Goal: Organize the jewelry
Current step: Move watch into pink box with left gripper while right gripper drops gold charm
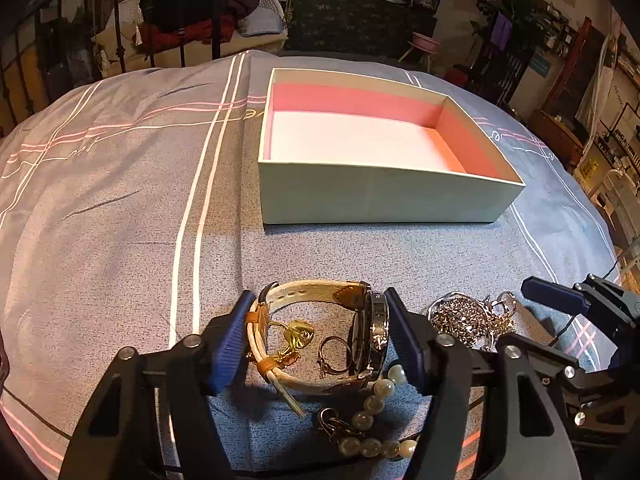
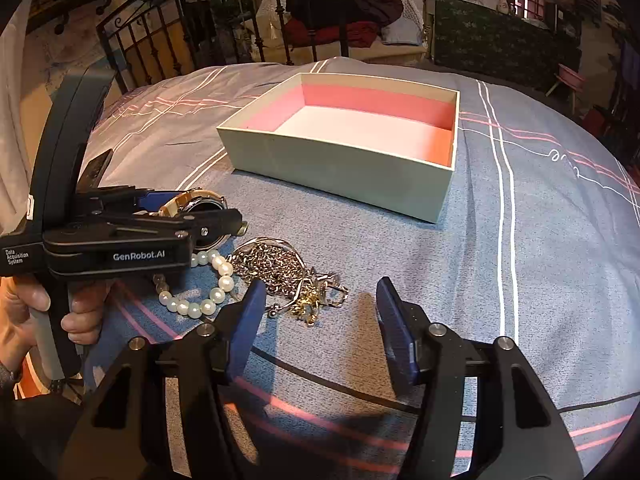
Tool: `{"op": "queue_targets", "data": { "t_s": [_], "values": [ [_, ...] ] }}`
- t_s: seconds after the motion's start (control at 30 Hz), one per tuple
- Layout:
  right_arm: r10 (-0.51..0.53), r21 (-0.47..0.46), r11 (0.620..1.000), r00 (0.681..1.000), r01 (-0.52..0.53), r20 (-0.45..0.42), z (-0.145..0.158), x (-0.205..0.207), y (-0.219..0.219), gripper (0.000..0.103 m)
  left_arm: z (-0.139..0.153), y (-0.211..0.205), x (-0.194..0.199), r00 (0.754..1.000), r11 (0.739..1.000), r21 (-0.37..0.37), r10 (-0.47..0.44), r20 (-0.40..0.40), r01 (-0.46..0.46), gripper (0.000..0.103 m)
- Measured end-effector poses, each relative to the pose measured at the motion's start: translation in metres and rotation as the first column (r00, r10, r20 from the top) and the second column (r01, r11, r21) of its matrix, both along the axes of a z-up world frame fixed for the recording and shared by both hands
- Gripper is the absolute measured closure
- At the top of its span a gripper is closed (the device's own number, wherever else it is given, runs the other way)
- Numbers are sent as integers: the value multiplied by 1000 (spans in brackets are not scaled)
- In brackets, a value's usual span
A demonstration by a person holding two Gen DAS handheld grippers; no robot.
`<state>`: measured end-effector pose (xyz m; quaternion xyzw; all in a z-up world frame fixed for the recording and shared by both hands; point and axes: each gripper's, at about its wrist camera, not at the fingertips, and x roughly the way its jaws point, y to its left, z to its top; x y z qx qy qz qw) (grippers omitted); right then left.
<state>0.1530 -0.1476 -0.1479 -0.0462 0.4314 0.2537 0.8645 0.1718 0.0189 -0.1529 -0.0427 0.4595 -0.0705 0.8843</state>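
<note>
A wristwatch (image 1: 362,330) with a cream strap lies on the bedspread between the blue pads of my left gripper (image 1: 320,338). The jaws are wide and the pads stand close to or touching its sides. A gold earring (image 1: 298,336) and a ring (image 1: 334,354) lie inside the strap loop. A pearl bracelet (image 1: 374,420) lies just below. A silver chain pile (image 1: 464,318) lies to the right, also in the right wrist view (image 2: 280,268). My right gripper (image 2: 320,320) is open and empty, right of the chain pile. The open box (image 1: 380,196) with a pink lining stands beyond, empty.
The grey-blue striped bedspread (image 1: 120,200) covers the whole work surface. A black metal bed rail (image 2: 160,40) and a pile of clothes (image 2: 344,12) stand behind the bed. My left gripper's body (image 2: 120,240) and the hand on it show in the right wrist view.
</note>
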Motion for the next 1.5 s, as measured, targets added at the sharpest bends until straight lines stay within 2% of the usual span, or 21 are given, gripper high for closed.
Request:
{"op": "queue_targets", "data": {
  "t_s": [0.17, 0.4, 0.63, 0.83, 1.03, 1.23, 1.37, 1.5],
  "values": [
    [19, -12, 1000, 1000, -19, -19, -5, 0, 4, 86, 4, 0, -3, 1000, 1000, -4, 0, 19, 0, 48],
    [9, 24, 1000, 1000, -9, -19, -1, -6, -6, 88, 21, -7, -12, 998, 1000, 19, -11, 67, 10, 48],
    [-2, 57, 998, 999, -1, 38, 22, -12, -12, 88, 44, -10, -18, 992, 1000, 13, -14, 127, 12, 48],
    [1, 79, 997, 991, -12, 135, 55, 2, -13, 88, 72, -11, -8, 982, 1000, -6, -6, 187, 8, 48],
    [-12, 77, 997, 970, -7, 242, 92, 40, -11, 88, 108, -11, 28, 968, 1000, -19, 6, 252, -1, 47],
    [-55, 77, 996, 968, 37, 244, 102, 97, -6, 88, 123, -16, 82, 978, 1000, -18, 17, 207, -14, 47],
    [-89, 57, 995, 975, 79, 202, 93, 131, -4, 88, 112, -16, 112, 990, 999, -21, 39, 137, -36, 47],
    [-102, 39, 995, 981, 97, 164, 77, 144, -1, 88, 94, -16, 127, 995, 999, -16, 47, 82, -46, 47]
  ]
}}
